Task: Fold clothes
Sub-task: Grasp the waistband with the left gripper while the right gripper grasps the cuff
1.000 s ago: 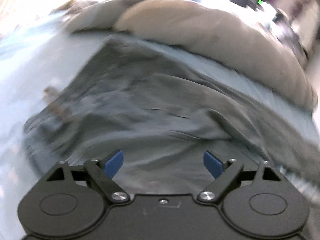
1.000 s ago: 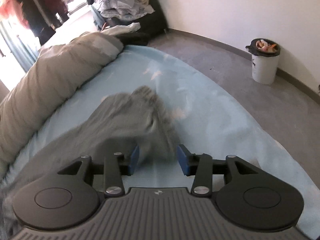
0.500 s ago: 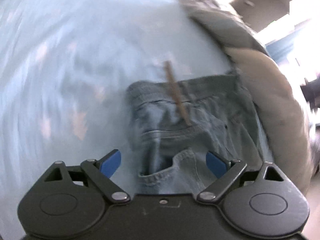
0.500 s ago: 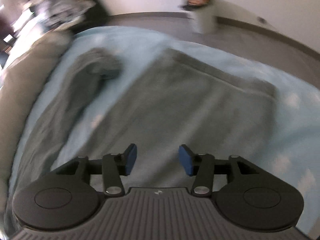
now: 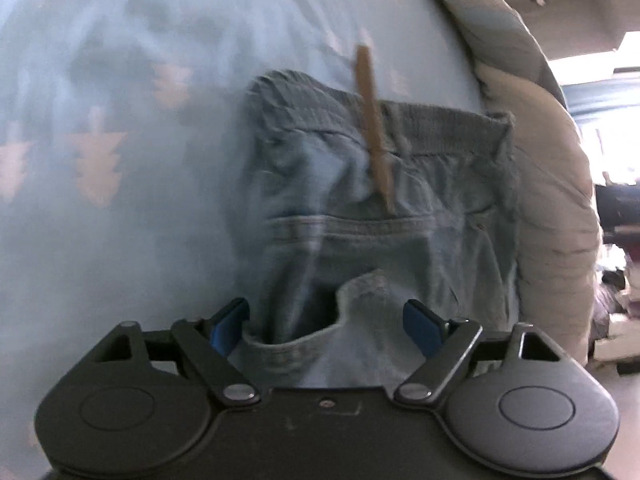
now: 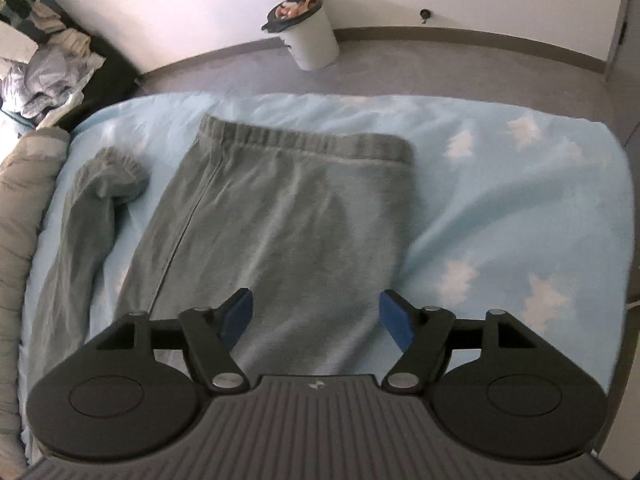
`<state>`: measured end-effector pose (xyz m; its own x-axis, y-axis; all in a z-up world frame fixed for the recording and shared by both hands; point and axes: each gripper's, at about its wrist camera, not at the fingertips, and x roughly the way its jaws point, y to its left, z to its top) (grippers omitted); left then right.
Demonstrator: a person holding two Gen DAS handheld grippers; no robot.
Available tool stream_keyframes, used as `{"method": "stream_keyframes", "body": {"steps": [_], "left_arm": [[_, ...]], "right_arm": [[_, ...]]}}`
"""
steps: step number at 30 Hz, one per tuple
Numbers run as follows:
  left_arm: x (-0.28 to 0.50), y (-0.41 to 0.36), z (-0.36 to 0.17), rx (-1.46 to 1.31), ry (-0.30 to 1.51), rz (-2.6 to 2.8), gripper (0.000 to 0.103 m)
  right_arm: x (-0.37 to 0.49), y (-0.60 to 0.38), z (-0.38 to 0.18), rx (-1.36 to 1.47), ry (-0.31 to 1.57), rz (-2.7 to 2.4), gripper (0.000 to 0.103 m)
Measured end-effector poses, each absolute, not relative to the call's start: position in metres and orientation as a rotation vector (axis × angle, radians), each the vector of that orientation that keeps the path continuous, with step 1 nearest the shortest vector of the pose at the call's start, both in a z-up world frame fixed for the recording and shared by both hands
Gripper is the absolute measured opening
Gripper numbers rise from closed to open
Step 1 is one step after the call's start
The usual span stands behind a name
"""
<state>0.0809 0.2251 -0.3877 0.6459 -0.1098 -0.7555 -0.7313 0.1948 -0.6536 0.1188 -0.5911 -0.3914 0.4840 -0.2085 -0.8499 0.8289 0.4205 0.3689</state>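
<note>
The pale blue bedsheet printed with white trees (image 6: 500, 208) fills both views, serving as the flat surface for the folding. Along its edge, at 9 o'clock in the right wrist view and 3 o'clock in the left, lies a bunched beige quilted duvet (image 6: 20, 216), seemingly pushed aside to free space. The grey-green ribbed-hem sweatshirt (image 6: 280, 220) is spread flat at the centre, hem toward 12 o'clock; its loose sleeve (image 6: 92, 208) trails along at 9 o'clock, not yet folded in. In the left wrist view the light blue denim garment with an elastic waistband (image 5: 380, 224) lies crumpled at centre, a thin brown strap or stick (image 5: 374, 128) across the waistband at 12 o'clock; blur hides what it is. A white waste bin (image 6: 310, 36) stands on the floor at 12 o'clock. The right gripper (image 6: 312, 316) hangs over the sweatshirt, jaws wide apart and empty. The left gripper (image 5: 324, 324) is likewise spread and empty, straddling a denim edge, probably lining up a pinch
</note>
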Motion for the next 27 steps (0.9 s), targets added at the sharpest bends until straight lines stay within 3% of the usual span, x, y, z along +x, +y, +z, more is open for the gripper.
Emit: {"method": "stream_keyframes", "body": {"steps": [5,7,8,9,10,11,21,27], "left_arm": [[0.092,0.225,-0.396,-1.341,0.799,0.497,0.067],[0.096,0.226,-0.397,-1.345,0.803,0.498,0.047],[0.098,0.226,-0.394,-1.334,0.815,0.514,0.041],[0.100,0.225,-0.391,-1.321,0.826,0.527,0.024],[0.100,0.226,-0.388,-1.307,0.835,0.539,0.013],[0.099,0.226,-0.381,-1.300,0.835,0.551,0.011],[0.107,0.236,-0.271,-1.292,0.704,0.518,0.007],[0.159,0.254,-0.228,-1.289,0.634,0.449,0.006]], "right_arm": [[0.102,-0.613,-0.406,1.021,0.724,-0.790,0.079],[0.105,-0.620,-0.409,1.057,0.677,-0.783,0.076],[0.110,-0.622,-0.407,1.039,0.683,-0.781,0.062],[0.116,-0.623,-0.405,1.016,0.696,-0.786,0.051],[0.121,-0.623,-0.403,0.999,0.710,-0.796,0.022],[0.125,-0.624,-0.399,0.985,0.725,-0.810,0.005],[0.139,-0.619,-0.308,0.955,0.623,-0.781,0.001],[0.190,-0.606,-0.271,0.918,0.580,-0.685,0.001]]}}
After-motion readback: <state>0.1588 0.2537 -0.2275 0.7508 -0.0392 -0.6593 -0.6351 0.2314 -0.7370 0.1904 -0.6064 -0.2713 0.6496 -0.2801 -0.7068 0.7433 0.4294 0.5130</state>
